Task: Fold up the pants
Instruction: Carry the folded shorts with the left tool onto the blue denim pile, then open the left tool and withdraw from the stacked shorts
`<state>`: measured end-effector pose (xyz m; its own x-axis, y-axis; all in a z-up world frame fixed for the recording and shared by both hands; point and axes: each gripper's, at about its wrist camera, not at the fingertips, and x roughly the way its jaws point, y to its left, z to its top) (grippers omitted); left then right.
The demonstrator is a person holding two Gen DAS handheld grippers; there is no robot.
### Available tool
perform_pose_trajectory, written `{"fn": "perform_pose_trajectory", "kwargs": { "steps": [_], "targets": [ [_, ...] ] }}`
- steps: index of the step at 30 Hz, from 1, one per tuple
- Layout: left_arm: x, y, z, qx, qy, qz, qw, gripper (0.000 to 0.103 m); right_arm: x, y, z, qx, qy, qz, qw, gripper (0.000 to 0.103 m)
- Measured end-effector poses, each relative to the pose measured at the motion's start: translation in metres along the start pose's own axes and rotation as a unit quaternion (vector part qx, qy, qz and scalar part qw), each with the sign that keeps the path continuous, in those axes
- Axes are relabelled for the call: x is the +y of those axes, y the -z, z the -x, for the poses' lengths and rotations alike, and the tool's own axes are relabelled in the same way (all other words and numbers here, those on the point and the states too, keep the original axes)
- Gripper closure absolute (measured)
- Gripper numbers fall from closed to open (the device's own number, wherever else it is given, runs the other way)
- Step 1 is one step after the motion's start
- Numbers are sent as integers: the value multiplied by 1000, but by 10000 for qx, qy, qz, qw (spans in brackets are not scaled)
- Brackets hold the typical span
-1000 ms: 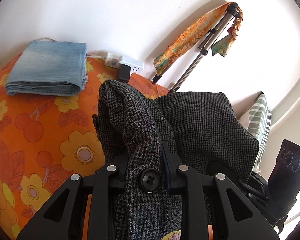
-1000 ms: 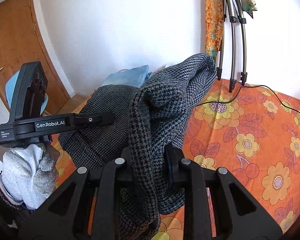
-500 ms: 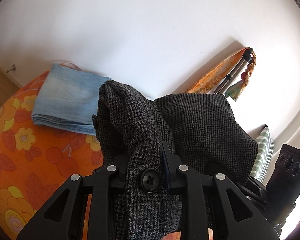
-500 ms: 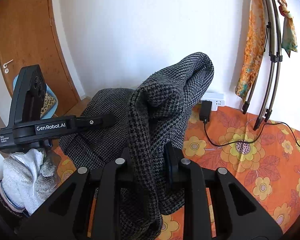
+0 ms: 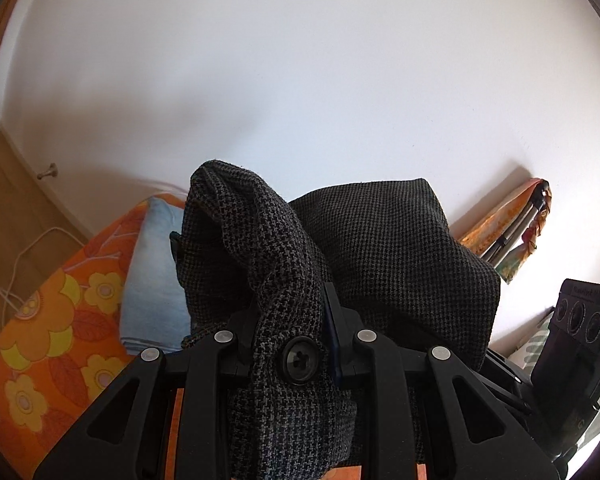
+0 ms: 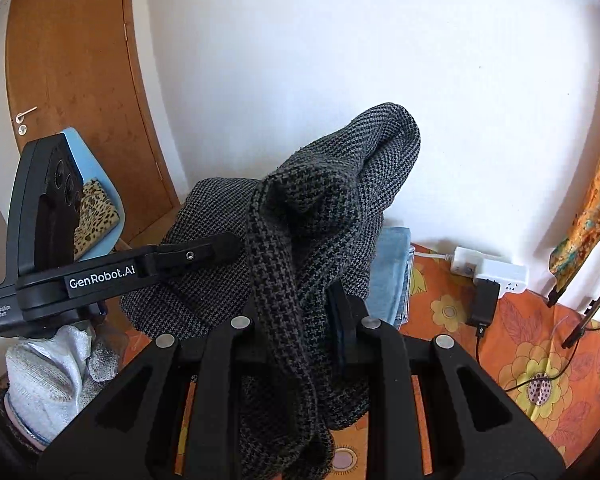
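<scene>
Dark grey houndstooth pants [image 5: 380, 248] hang bunched between both grippers, held up above the orange flowered bed cover [image 5: 52, 320]. My left gripper [image 5: 292, 320] is shut on the waistband by a black button [image 5: 300, 360]. My right gripper [image 6: 300, 320] is shut on another bunch of the same pants [image 6: 332, 184]. The left gripper's body [image 6: 100, 276] and gloved hand [image 6: 48, 376] show at the left of the right wrist view. The lower part of the pants is hidden below the fingers.
Folded light blue jeans [image 5: 156, 272] lie on the bed cover near the wall, also in the right wrist view [image 6: 392, 268]. A white power strip [image 6: 488, 268] with a black plug lies by the wall. A tripod with an orange scarf [image 5: 512, 224] stands right. A wooden door [image 6: 72, 80] is left.
Both grippers have lifted and tilted up with the pants, so more wall and less bed shows. The jeans have slid lower in the left view. Both grips are unchanged.
</scene>
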<state>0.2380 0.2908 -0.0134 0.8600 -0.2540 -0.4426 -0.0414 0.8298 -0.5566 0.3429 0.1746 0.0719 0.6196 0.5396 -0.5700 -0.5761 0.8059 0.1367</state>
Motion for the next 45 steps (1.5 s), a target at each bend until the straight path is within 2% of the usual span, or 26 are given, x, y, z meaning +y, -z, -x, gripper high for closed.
{"fn": "perform_pose_trajectory", "kwargs": {
  "steps": [7,13,17,23,25,27,30,31,35,41,45],
  "targets": [
    [29,-31,-31,-127,-266,-80,9995,80,-9,-24,-73,37,-264,-151,9995,82],
    [53,-40,-68,-8,-409,-53,9991,80,-19,-24,-123,106,-275,-163,9994,82],
    [70,-41,-90,91,-526,34,9986,80,-40,-20,-149,242,-330,-462,9981,82],
    [99,-37,-116,413,-1139,44,9926,80,-98,3,-186,734,43,-1126,9909,79],
    [106,-36,-120,486,-1269,59,9907,80,-113,12,-195,1000,348,-1145,9878,67],
    [108,-36,-121,501,-1400,32,9889,80,-119,20,-198,1100,665,-1019,9865,63],
    [105,-34,-122,551,-1655,-169,9845,77,-118,27,-193,1148,878,-811,9862,45],
    [104,-33,-123,575,-1734,-231,9829,77,-116,28,-192,1152,980,-699,9860,43],
    [110,-23,-125,759,-1783,-169,9809,75,-111,36,-189,1306,1294,-394,9822,42],
    [120,-9,-120,976,-1896,-214,9768,69,-125,53,-177,1432,1151,-711,9804,39],
    [113,-7,-110,1009,-1935,-253,9756,68,-123,59,-158,1490,1204,-608,9796,38]
  ]
}}
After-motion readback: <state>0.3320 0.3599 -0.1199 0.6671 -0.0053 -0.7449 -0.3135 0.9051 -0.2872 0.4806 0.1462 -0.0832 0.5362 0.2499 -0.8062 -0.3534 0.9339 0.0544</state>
